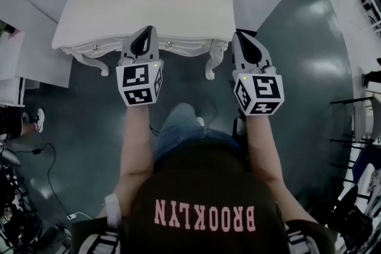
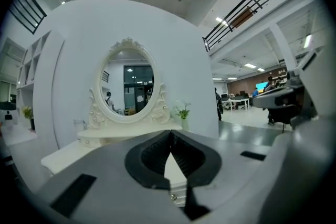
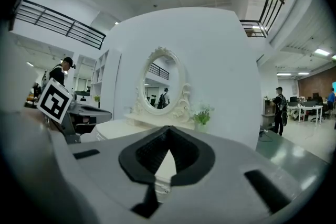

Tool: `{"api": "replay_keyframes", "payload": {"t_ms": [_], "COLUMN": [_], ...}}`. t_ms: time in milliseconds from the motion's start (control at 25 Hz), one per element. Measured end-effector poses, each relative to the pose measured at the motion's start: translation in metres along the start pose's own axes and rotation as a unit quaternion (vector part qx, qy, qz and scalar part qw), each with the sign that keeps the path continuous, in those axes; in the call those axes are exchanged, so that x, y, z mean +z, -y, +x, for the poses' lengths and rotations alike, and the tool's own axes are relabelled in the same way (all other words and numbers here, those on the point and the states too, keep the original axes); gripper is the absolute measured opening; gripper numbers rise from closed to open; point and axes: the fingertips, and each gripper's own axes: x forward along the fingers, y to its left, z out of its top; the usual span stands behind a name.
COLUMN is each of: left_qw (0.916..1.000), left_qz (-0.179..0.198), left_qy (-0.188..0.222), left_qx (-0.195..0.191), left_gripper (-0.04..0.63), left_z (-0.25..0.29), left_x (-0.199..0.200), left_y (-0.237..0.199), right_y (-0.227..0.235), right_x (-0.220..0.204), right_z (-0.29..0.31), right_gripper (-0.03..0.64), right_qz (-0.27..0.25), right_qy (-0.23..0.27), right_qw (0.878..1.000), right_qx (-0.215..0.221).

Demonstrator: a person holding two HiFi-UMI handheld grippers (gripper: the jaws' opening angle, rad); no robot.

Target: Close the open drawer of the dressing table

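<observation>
Drawer front (image 1: 169,44) of the ornate white wooden dressing table (image 1: 149,9) lies along its near edge. Two forearms reach out level, side by side. The left grey gripper (image 1: 147,33) and right grey gripper (image 1: 240,38) both have their jaws pressed together, empty. One oval mirror (image 2: 127,81), one small potted plant (image 3: 202,115).

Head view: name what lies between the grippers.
In the head view, a front leg of the dressing table and dark floor lie between the left gripper and the right gripper.

White dressing table (image 1: 149,9), left claw (image 1: 149,31), right claw (image 1: 240,37) before it
</observation>
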Motion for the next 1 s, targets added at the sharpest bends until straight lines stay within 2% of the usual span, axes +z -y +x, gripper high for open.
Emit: {"api": "replay_keyframes", "payload": {"t_ms": [200,360,680,1000], "left_qw": [0.9993,0.9981,0.9953,0.9952], "left_qz": [0.012,0.023,0.058,0.052], "left_qy": [0.037,0.058,0.078,0.081], "left_qx": [0.001,-0.003,-0.004,-0.016], "left_gripper": [0.006,0.006,0.006,0.006], "left_z": [-0.008,-0.017,-0.025,-0.032], "left_x": [0.031,0.051,0.065,0.075], "left_y": [-0.001,0.004,0.010,0.017], "right_y": [-0.007,-0.007,-0.012,-0.011], "right_x": [0.019,0.031,0.042,0.051], "right_z": [-0.003,-0.007,-0.009,-0.015], "right_gripper": [-0.005,-0.005,-0.006,-0.005], "right_qz": [-0.023,-0.020,-0.041,-0.043], "right_qy": [0.013,0.023,0.026,0.034], "right_qw": [1.000,0.999,0.999,0.998], "right_qx": [0.010,0.014,0.016,0.014]}}
